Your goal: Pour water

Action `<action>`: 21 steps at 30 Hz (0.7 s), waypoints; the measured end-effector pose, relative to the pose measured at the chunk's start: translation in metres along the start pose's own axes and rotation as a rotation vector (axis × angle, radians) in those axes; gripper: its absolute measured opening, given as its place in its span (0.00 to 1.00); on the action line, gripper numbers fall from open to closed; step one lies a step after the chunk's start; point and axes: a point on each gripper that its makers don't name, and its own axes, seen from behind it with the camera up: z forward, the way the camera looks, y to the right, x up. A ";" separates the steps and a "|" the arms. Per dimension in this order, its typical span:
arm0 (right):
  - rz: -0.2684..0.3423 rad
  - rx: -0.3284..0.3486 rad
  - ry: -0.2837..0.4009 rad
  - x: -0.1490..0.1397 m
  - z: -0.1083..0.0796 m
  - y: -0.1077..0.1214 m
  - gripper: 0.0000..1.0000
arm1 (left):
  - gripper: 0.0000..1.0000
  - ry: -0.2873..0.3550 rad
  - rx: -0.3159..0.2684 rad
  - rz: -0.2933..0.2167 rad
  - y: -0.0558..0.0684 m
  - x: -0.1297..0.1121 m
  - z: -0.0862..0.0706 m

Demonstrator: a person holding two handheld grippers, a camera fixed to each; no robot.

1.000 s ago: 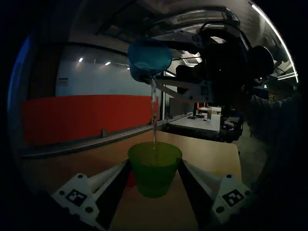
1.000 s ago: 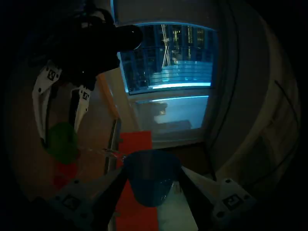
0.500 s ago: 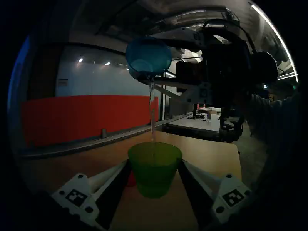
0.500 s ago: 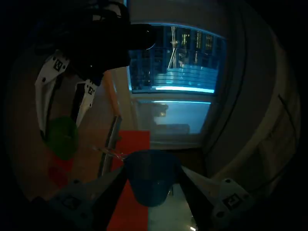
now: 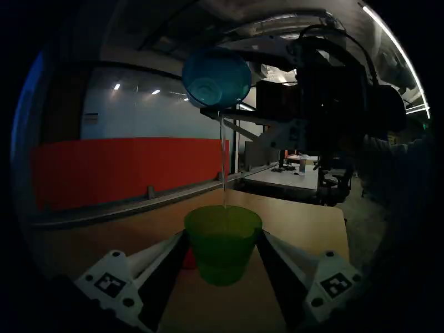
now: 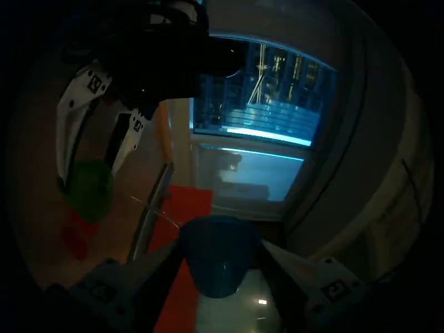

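The translucent blue plastic cup (image 5: 216,77) tips further than a second ago, its mouth turning more fully toward the left gripper view's camera. The stream of water (image 5: 223,166) falling into the green plastic cup (image 5: 223,250) thins to a thread.

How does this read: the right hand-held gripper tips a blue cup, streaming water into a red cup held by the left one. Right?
No: the left gripper view shows a green cup, not red; the rest stands.

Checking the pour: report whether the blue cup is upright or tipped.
Tipped: blue cup pours a thin stream into the green cup below.
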 end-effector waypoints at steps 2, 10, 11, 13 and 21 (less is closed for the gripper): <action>-0.025 -0.001 -0.002 0.001 0.001 0.000 0.90 | 0.85 0.001 0.000 0.000 0.000 0.001 0.000; -0.090 -0.001 0.001 0.008 0.000 -0.001 0.90 | 0.85 0.006 0.003 0.002 -0.001 0.004 0.000; -0.094 -0.001 0.002 0.008 -0.001 -0.001 0.90 | 0.85 0.007 0.003 0.003 -0.001 0.004 0.000; -0.091 0.000 0.005 0.009 -0.001 -0.002 0.90 | 0.85 0.008 0.003 0.003 -0.001 0.005 0.000; 0.023 0.000 0.007 0.003 -0.005 -0.001 0.90 | 0.85 0.009 0.003 0.007 0.000 0.007 -0.001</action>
